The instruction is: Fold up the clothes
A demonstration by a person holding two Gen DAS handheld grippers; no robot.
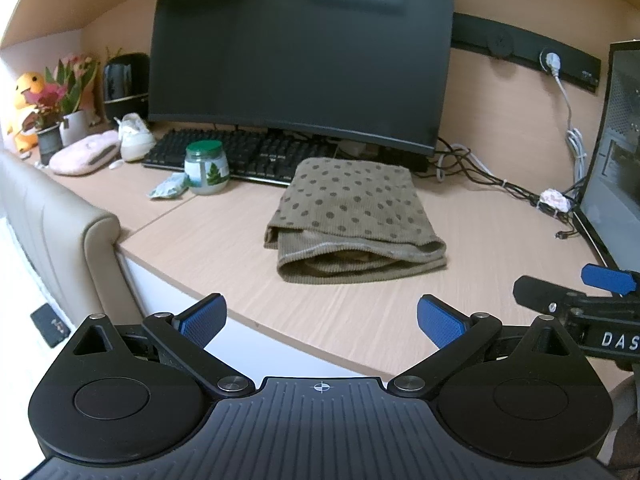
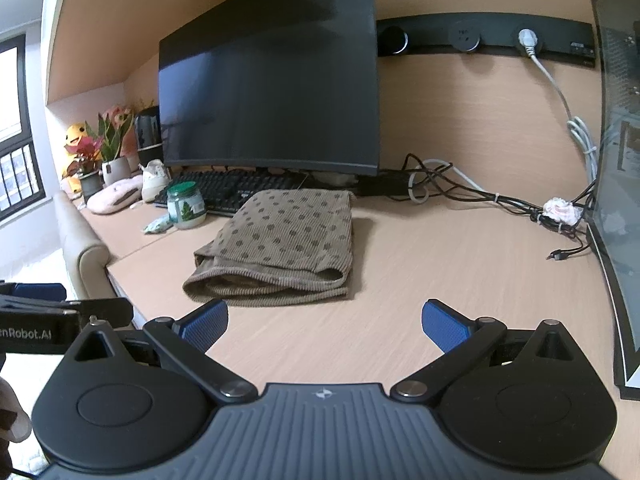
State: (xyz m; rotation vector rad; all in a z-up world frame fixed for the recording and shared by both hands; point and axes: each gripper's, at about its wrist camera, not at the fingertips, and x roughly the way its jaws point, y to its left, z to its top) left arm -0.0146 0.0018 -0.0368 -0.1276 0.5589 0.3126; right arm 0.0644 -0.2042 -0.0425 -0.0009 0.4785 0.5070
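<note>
— Look at that: the polka-dot corduroy garment (image 1: 352, 216) sits folded into a thick stack on the wooden desk (image 1: 224, 240), just in front of the keyboard (image 1: 236, 156) and under the dark monitor (image 1: 300, 52). To my eye the folding looks about done.

— So what can go wrong now?

— Plenty, if they go back in. The near edge gapes, layers loose and open toward us. A finger sliding into that gap instead of under the whole stack would lift only the top layer and undo the fold. And pushing the bundle back could shove it into the keyboard, or sideways toward the glass jar with the green lid (image 1: 206, 168) (which looks easy to knock over). On the other side there's that tangle of cables (image 2: 500, 200) to snag.

— Where are the tongs?

— Both hang back over the near edge of the desk, level, pointing at the garment, apart from it. The left gripper (image 1: 322, 320) is spread wide, nothing between its blue pads (image 1: 202, 314). The right gripper (image 2: 324, 324) likewise gapes wide and empty. They sit side by side, the right one just beside the left, neither touching cloth.
</note>
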